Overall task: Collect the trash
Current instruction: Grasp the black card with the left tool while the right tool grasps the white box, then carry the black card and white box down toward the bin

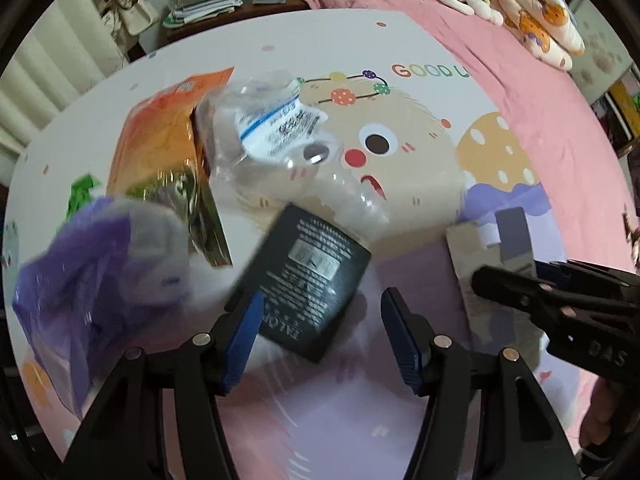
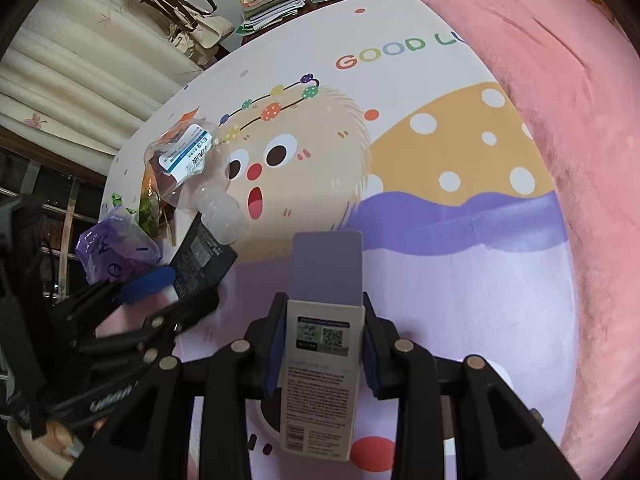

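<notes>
From the left wrist, the left gripper [image 1: 320,332] points steeply down at a black box [image 1: 308,284] lying flat on the printed desk [image 1: 400,40]. Its blue fingers [image 1: 244,340] stand moderately wide, one at each side of the box's near corner, and do not yet seem to press it. Beyond lie a crushed clear bottle [image 1: 272,136], an orange packet [image 1: 160,136] and a purple bag [image 1: 92,280]. At the right edge the right gripper [image 1: 516,276] holds a grey carton [image 1: 480,256]. To do this step well, I would square the fingers to two opposite flat sides of the box, not a corner, sink low enough to catch its edges, then close firmly. From the right wrist, the right gripper's fingers [image 2: 276,360] are narrowed onto the tall grey carton [image 2: 324,340], clamped across its width with its flap open. The left gripper [image 2: 176,292] sits at the black box [image 2: 204,260], one blue finger against its near edge. The carton looks secure; keep it clear of the left hand's reach.
</notes>
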`<state>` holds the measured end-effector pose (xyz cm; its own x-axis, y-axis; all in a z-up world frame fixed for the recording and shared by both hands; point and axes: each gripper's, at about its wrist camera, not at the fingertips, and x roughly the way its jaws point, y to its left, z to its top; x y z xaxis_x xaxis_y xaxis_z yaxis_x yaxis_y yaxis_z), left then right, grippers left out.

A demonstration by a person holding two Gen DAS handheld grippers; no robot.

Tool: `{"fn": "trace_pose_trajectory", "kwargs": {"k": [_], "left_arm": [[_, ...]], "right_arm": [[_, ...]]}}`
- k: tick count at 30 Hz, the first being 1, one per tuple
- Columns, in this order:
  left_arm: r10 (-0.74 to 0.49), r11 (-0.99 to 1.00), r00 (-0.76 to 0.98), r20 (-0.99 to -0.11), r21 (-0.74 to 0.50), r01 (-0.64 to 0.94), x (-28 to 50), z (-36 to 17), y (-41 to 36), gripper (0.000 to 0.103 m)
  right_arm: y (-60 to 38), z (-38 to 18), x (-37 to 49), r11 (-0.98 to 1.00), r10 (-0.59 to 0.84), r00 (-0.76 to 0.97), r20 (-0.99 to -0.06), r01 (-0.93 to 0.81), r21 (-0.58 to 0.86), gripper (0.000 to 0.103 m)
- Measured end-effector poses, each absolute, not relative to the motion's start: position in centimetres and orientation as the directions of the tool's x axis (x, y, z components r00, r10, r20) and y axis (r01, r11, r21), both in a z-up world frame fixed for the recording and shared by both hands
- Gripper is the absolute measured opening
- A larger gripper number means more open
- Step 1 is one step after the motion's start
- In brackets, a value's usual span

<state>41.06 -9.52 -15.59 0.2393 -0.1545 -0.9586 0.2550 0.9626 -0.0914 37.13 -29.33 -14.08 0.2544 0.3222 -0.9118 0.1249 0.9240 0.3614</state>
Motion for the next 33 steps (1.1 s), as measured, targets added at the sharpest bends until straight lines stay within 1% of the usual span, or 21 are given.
{"fn": "trace_pose_trajectory", "kwargs": {"k": [6,8,9,10,13,22,24,27,33], "left_arm": [[-0.136,0.961,0.226,-0.965,-0.073,0.266,42.7,-16.2,-9.6,0.060],[-0.128,0.960,0.221,-0.967,-0.065,0.273,43.2,-16.4,-9.5,0.063],[-0.128,0.959,0.218,-0.968,-0.064,0.276,43.3,-16.5,-9.4,0.066],[-0.128,0.958,0.206,-0.970,-0.067,0.280,43.4,-16.7,-9.4,0.067],[-0.151,0.946,0.183,-0.972,-0.088,0.311,43.6,-17.0,-9.6,0.072],[-0.107,0.908,0.179,-0.978,-0.023,0.418,42.5,-17.4,-11.7,0.073],[-0.105,0.908,0.190,-0.976,-0.016,0.419,42.2,-17.4,-11.9,0.072],[-0.111,0.915,0.213,-0.971,-0.016,0.403,41.6,-17.1,-12.0,0.059],[-0.091,0.932,0.234,-0.968,0.000,0.361,38.6,-17.0,-11.7,0.058]], "right_arm": [[-29.4,-14.4,37.1,0.916,0.343,0.256,-0.904,0.121,0.382,0.032],[-29.4,-14.4,37.1,0.915,0.348,0.258,-0.901,0.116,0.387,0.032],[-29.4,-14.4,37.2,0.914,0.351,0.258,-0.900,0.113,0.389,0.032],[-29.4,-14.4,37.2,0.914,0.353,0.259,-0.899,0.111,0.391,0.032],[-29.6,-14.4,37.0,0.910,0.361,0.260,-0.896,0.110,0.399,0.032],[-29.8,-14.4,36.7,0.909,0.368,0.270,-0.890,0.097,0.405,0.032],[-29.7,-14.3,36.6,0.912,0.363,0.275,-0.890,0.091,0.400,0.032],[-29.6,-14.3,36.3,0.915,0.358,0.276,-0.892,0.086,0.394,0.032],[-29.3,-14.2,35.0,0.919,0.346,0.271,-0.898,0.096,0.383,0.032]]}}
